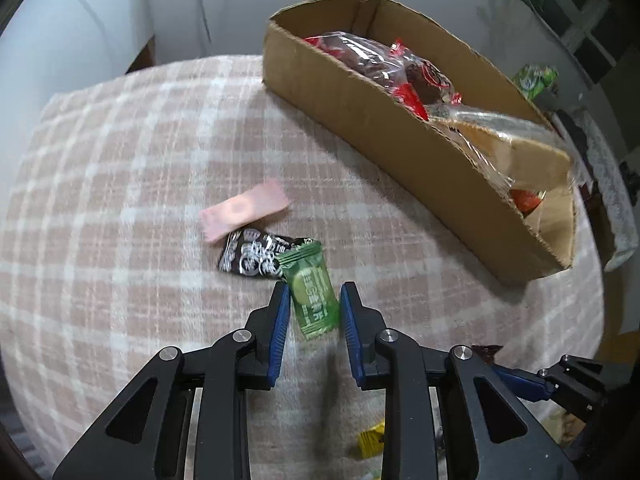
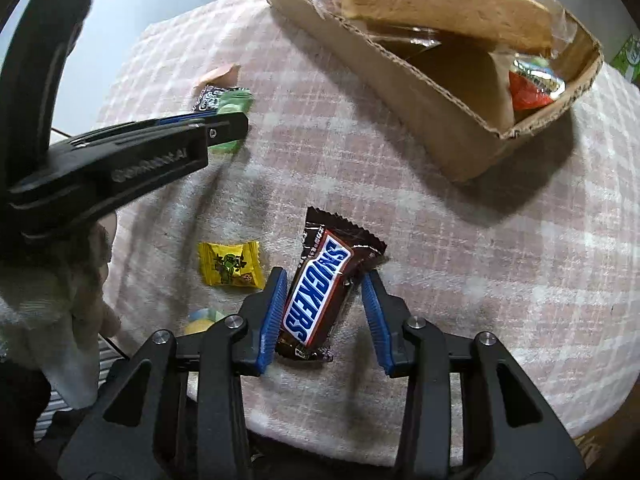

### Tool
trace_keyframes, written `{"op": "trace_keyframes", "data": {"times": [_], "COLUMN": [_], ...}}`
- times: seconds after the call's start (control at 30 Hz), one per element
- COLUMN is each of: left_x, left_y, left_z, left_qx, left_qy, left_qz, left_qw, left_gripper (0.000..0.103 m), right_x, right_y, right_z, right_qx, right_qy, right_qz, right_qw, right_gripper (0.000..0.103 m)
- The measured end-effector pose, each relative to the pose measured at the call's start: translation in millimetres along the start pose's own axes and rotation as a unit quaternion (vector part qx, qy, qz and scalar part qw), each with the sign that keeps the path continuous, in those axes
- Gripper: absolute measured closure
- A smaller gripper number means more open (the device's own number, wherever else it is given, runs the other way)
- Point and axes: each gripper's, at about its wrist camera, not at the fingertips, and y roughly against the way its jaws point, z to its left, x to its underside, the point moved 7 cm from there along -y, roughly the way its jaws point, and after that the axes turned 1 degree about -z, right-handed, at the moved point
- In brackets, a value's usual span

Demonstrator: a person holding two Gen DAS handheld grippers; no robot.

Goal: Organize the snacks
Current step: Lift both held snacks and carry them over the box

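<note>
A green candy (image 1: 310, 292) lies on the pink plaid cloth (image 1: 120, 160), and my left gripper (image 1: 314, 304) is shut on it, pointing steeply down. It overlaps a black wrapped snack (image 1: 248, 258), with a pink packet (image 1: 244, 210) just beyond. In the right wrist view a Snickers bar (image 2: 316, 292) lies flat between the pads of my right gripper (image 2: 325, 300). That gripper is open: the left pad is at the bar's edge and a gap shows at the right pad. The cardboard box (image 1: 360, 128) behind holds several wrapped snacks.
A yellow candy (image 2: 231, 264) and a pale yellow-blue one (image 2: 200, 318) lie left of the Snickers bar. A gloved hand (image 2: 60, 300) holds the left gripper. The box (image 2: 420, 100) stands at the back right. A green packet (image 1: 536, 78) sits beyond it.
</note>
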Motion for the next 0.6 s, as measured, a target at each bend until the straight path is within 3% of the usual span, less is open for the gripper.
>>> {"op": "trace_keyframes", "data": {"times": [0.1,0.27,0.6], "left_x": [1,5,20], "left_y": [0,7,39], "left_z": [0,15,42], "left_qx": [-0.003,0.029,0.050], "left_qy": [-0.016,0.018,0.046], "left_qz": [-0.008,-0.006,-0.016], "left_qw": [0.9998,0.9994,0.9976], "left_gripper": [0.085,0.086,0.086], "right_x": [1,2,-7], "right_y": [2,13,45], "right_z": [-2,-13,-27], "right_qx": [-0.001,-0.008,-0.009], "right_qy": [0.004,-0.009,-0.016], "right_qz": [-0.003,-0.013,-0.045], "right_qw": [1.000,1.000,0.999], "right_gripper": [0.072,0.073,0.073]}}
